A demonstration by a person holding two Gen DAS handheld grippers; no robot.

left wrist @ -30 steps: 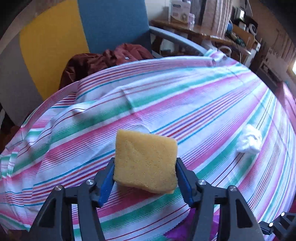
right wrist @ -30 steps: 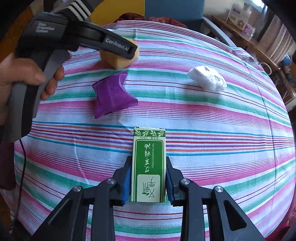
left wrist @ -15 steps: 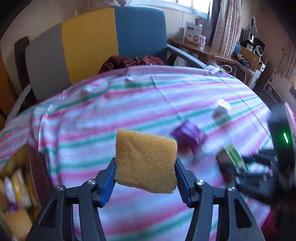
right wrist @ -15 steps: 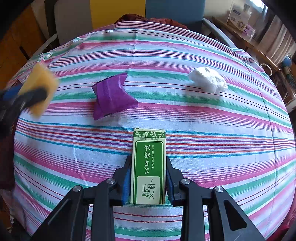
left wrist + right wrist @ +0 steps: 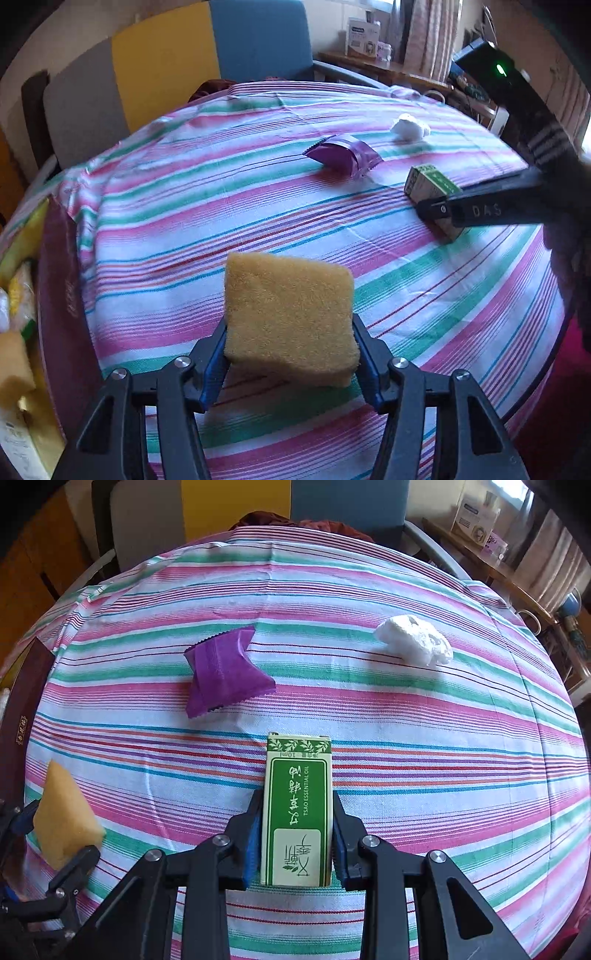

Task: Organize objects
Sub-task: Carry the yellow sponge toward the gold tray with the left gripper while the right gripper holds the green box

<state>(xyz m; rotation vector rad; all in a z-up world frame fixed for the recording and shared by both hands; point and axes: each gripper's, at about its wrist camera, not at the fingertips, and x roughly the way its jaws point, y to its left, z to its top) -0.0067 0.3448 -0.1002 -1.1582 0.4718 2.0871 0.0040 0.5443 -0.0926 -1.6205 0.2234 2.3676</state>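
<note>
One striped cloth (image 5: 443,738) is spread over the table. One sponge (image 5: 290,317) is clamped between the left gripper (image 5: 290,363) fingers, held flat above the cloth, jutting forward. One green box (image 5: 297,808) is pinched by the right gripper (image 5: 295,843), its long axis pointing forward along the fingers. One purple packet (image 5: 225,675) and one white wad (image 5: 415,638) are seen beyond it, well apart.
</note>
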